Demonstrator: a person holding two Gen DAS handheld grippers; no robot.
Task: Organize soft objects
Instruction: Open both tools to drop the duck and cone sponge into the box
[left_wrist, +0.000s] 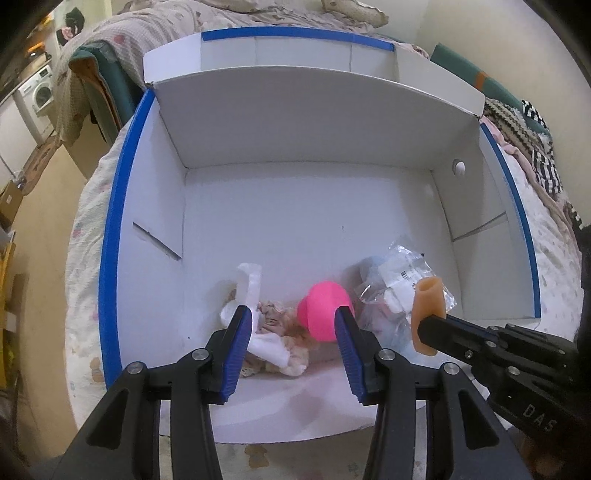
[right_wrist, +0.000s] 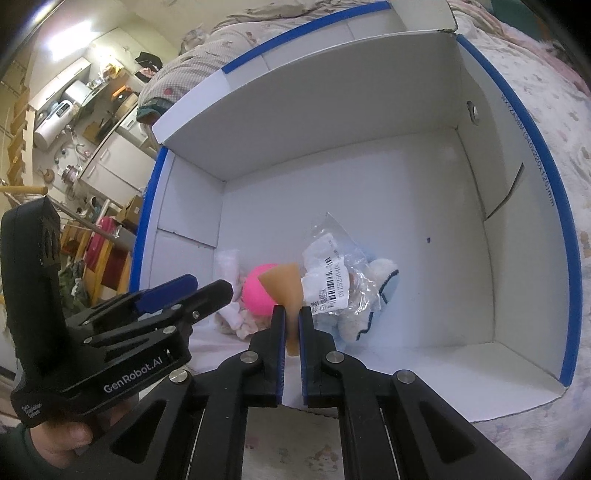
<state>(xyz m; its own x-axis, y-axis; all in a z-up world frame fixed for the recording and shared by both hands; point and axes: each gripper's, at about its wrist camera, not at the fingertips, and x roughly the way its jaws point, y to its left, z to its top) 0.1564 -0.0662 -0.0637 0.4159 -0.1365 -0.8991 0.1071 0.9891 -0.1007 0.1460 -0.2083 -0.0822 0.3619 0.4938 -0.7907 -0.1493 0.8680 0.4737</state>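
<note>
A white cardboard box (left_wrist: 295, 206) with blue-taped edges lies open on a bed. Near its front wall lie a pink ball (left_wrist: 325, 310), a white cloth with crumpled beige fabric (left_wrist: 273, 332), and a clear plastic bag (left_wrist: 399, 280) holding a plush toy (right_wrist: 376, 295). My left gripper (left_wrist: 293, 321) is open and empty, its fingers either side of the ball and cloth. My right gripper (right_wrist: 291, 321) is shut on a tan soft tube (right_wrist: 286, 291), held above the box's front right part; the tube also shows in the left wrist view (left_wrist: 428, 310).
The box (right_wrist: 369, 184) sits on a patterned bedspread (right_wrist: 546, 110). Blankets and clothes (left_wrist: 524, 136) lie beyond it. A room with shelves, a washing machine (left_wrist: 40, 92) and clutter is at the left.
</note>
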